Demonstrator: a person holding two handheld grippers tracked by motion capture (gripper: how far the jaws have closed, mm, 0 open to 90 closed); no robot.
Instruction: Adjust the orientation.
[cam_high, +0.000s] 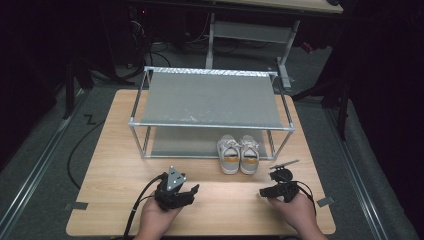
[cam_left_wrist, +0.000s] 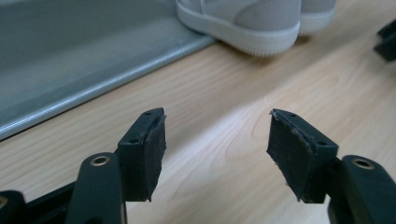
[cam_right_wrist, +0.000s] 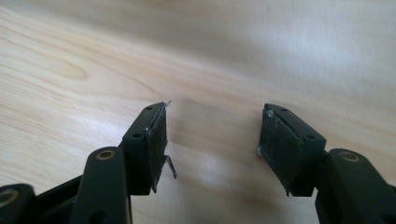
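A pair of pale grey shoes (cam_high: 238, 153) with tan heels stands on the wooden table (cam_high: 115, 150), toes under the front edge of a two-tier metal shoe rack (cam_high: 210, 97). My left gripper (cam_high: 192, 191) rests low on the table near the front, left of the shoes, jaws open and empty. In the left gripper view the open gripper (cam_left_wrist: 215, 154) faces a shoe heel (cam_left_wrist: 261, 23) and the rack's lower shelf (cam_left_wrist: 70, 60). My right gripper (cam_high: 263, 191) lies on the table just in front of the shoes. Its jaws stand open over bare wood (cam_right_wrist: 212, 149).
The rack's grey top shelf (cam_high: 210, 100) is bare. Tape marks (cam_high: 76, 205) sit at the table's front corners. A desk frame (cam_high: 250, 35) and cables stand on the floor behind the table. Bare wood lies between the two grippers.
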